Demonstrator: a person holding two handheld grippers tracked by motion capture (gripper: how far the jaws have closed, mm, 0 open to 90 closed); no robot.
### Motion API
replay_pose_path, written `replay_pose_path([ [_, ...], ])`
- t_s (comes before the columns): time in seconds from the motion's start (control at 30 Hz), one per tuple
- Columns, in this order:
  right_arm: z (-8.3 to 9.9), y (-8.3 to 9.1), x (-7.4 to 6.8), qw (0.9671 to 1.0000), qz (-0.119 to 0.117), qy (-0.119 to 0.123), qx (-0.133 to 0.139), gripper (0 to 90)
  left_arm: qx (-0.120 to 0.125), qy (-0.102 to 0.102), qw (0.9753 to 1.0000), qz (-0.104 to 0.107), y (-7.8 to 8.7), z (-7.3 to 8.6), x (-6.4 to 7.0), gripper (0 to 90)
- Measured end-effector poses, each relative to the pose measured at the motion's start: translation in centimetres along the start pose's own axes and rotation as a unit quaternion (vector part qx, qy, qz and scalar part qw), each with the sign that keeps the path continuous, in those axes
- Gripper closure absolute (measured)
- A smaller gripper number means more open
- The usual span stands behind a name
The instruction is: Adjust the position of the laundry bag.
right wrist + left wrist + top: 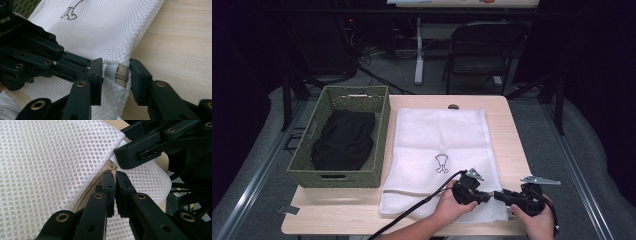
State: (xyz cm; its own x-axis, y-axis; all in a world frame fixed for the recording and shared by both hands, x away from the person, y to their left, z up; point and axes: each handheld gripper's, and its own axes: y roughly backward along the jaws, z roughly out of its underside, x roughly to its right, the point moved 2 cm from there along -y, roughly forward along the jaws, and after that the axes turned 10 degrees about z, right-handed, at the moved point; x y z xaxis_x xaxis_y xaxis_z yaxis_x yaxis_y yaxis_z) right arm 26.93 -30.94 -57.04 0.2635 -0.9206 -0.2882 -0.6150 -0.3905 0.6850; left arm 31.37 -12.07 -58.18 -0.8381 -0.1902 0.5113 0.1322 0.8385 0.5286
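Observation:
A white mesh laundry bag (442, 135) with a small line drawing lies flat on the wooden table (507, 130). Both grippers meet at its near right corner. My left gripper (487, 197) (115, 173) has its jaws closed to a thin slit right on the tan zipper (85, 200); what they pinch is hidden. My right gripper (499, 195) (116, 66) faces it and clamps the bag's corner, with the zipper end (122, 75) and a white tab (108, 71) held between its jaws. One of the right gripper's fingers (135, 155) lies over that corner in the left gripper view.
A green woven basket (382, 130) holding a black garment (344, 140) stands on the table's left side, close to the bag's left edge. Bare wood runs along the bag's right edge. A folding chair (482, 50) stands beyond the table.

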Motion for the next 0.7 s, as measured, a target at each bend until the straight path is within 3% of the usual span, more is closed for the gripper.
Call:
replay_pose_path([
  [0.3, -0.26, 0.23, -0.55, 1.0000, -0.007, 0.002, 0.002, 79.7, 0.013, 0.013, 0.9998, 0.000, 0.15, 0.04, -0.03, 86.8],
  [0.7, -0.55, 0.43, -0.82, 0.9999, -0.013, 0.003, 0.007, 81.2, 0.033, 0.029, 0.9990, 0.003, 0.57, -0.19, 0.01, 85.6],
])
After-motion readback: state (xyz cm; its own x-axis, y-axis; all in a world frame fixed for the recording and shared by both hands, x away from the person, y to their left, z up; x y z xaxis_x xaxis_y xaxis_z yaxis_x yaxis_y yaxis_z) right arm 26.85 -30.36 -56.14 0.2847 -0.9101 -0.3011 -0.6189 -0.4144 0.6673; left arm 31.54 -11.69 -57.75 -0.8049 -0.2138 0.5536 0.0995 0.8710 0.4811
